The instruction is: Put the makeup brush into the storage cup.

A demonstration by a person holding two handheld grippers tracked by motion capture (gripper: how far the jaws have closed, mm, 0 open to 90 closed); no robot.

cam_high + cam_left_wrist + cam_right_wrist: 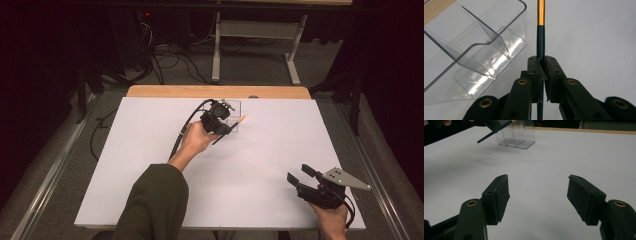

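Clear plastic organizer (474, 50) is empty so far. Left gripper (541, 66) fingers pinch the dark pen (540, 42) just beside its rim, so dropping it in is what's left. Right gripper (539, 197) fingers are spread over the tabletop (544, 162).

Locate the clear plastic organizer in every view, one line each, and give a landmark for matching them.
High view: clear plastic organizer at the table's far middle, behind the left gripper.
Left gripper view: upper left, beside the clamped pencil.
Right gripper view: top centre.
Shared landmark: the pencil's gold band.
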